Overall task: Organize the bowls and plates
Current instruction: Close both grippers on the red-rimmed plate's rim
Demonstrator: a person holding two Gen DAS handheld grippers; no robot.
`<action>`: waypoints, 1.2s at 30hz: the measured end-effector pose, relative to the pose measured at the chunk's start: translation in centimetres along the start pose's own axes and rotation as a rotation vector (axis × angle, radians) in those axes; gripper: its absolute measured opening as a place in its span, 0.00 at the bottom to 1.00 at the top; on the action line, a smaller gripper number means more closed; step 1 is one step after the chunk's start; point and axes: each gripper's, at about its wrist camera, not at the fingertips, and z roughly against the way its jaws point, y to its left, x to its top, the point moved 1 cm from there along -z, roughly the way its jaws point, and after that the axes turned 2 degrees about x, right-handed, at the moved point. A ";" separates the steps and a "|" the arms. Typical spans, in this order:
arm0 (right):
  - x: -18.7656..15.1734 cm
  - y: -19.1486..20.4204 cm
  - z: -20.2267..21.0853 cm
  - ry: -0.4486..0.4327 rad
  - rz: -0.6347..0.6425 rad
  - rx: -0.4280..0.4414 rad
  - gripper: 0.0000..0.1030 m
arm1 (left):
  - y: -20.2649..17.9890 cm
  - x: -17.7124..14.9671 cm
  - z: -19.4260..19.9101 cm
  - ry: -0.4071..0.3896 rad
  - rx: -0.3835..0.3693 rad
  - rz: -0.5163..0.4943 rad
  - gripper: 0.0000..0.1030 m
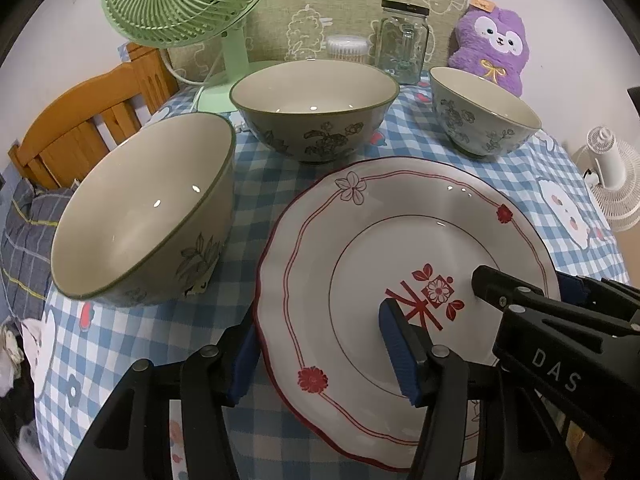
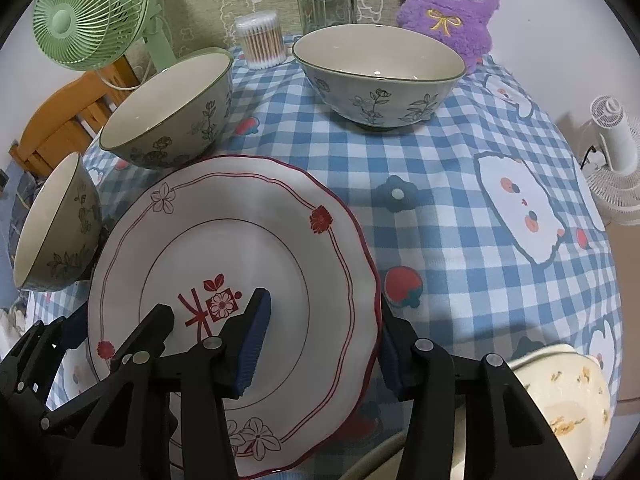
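Note:
A white plate (image 1: 360,248) with a red scalloped rim and red flower marks lies near the front of the blue checked tablecloth (image 2: 460,200). My left gripper (image 1: 322,360) straddles its left rim, one blue pad on the plate's face and the other against the outer edge, shut on it. My right gripper (image 2: 322,344) holds the opposite rim (image 2: 376,312) the same way. Three green-rimmed floral bowls stand behind the plate: one at the left (image 1: 140,216), one in the middle (image 1: 316,108) and one at the right (image 1: 484,112).
A cream bowl with yellow flowers (image 2: 568,400) sits at the near right. Along the back stand a green fan (image 1: 180,4), a box of cotton swabs (image 2: 260,40), a glass jar (image 1: 404,40) and a purple plush (image 1: 496,48). A wooden chair (image 1: 80,120) is left, a white fan (image 2: 616,152) right.

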 end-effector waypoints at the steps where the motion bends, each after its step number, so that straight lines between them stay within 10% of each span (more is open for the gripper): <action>1: -0.1 0.0 0.1 -0.002 0.000 -0.008 0.49 | 0.0 -0.1 0.1 -0.002 0.002 0.000 0.55; 36: -4.1 2.6 2.9 -0.040 0.004 -0.016 0.34 | 3.2 -2.6 2.8 -0.037 0.064 0.017 0.33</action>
